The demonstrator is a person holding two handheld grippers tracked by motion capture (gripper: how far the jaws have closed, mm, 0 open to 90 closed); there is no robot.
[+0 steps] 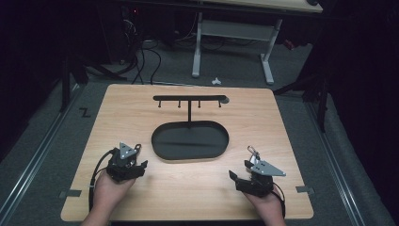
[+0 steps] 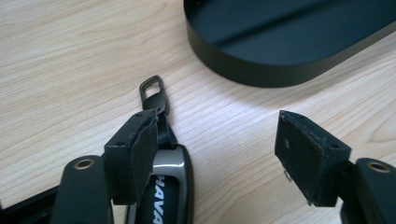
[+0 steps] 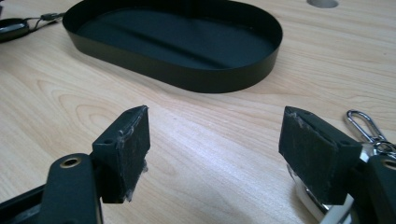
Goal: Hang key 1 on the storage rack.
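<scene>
A black oval tray [image 1: 190, 140] lies mid-table, and a T-shaped hook stand [image 1: 189, 100] rises from its far rim. My left gripper [image 1: 133, 158] rests open on the wood left of the tray. A black key fob [image 2: 161, 191] with a black clip [image 2: 152, 91] lies under its left jaw, not clamped. My right gripper [image 1: 241, 170] is open to the right of the tray. A silver carabiner [image 3: 364, 125] and a fob's shiny edge [image 3: 306, 196] lie beside and under its right jaw. Both grippers [image 2: 217, 135] [image 3: 215, 135] have bare wood between the jaws.
The tray's wall [image 2: 261, 70] [image 3: 196, 77] stands just ahead of both grippers. The left fob [image 3: 11, 28] lies at the far left in the right gripper view. A round hole [image 3: 322, 3] is in the tabletop. A white-legged desk [image 1: 233, 42] stands beyond the table.
</scene>
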